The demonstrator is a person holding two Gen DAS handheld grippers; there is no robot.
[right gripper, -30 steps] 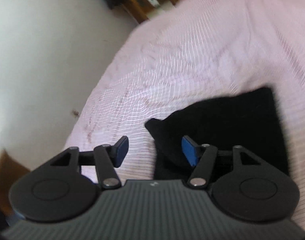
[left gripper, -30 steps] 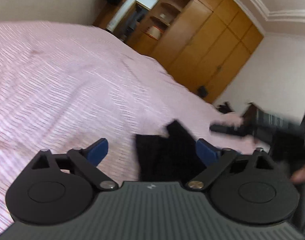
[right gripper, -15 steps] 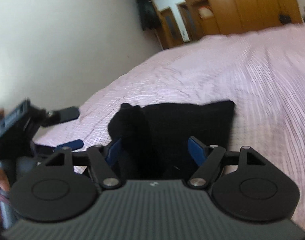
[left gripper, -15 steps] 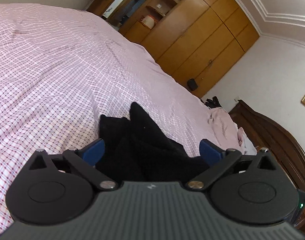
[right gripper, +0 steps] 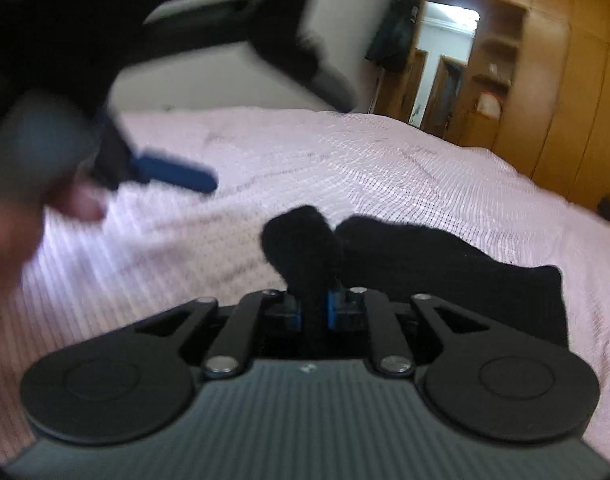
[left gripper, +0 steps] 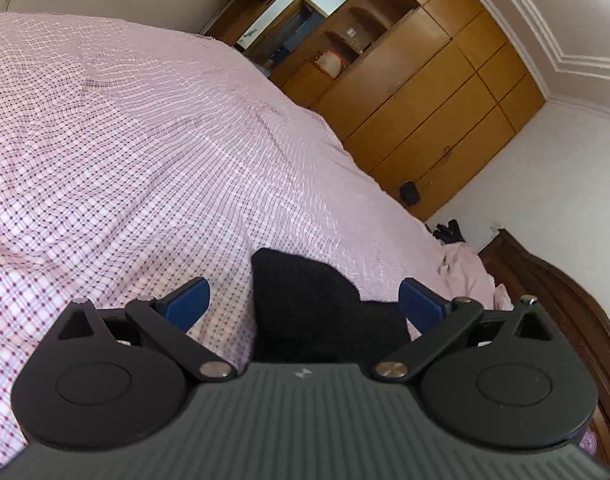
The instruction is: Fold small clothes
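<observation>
A small black garment lies on the pink checked bed cover. My left gripper is open, its blue pads on either side of the garment's near end, just above it. In the right wrist view my right gripper is shut on a bunched edge of the black garment, and a lump of cloth pokes up between the pads. The left gripper shows blurred at the upper left of that view, held in a hand.
A wooden wardrobe and an open doorway stand beyond the bed. A dark wooden headboard and a crumpled pink cloth are at the right. The bed cover stretches wide around the garment.
My right gripper has closed on the garment's edge; it was open half a second ago. The left gripper has shifted so the garment sits further right between its pads.
</observation>
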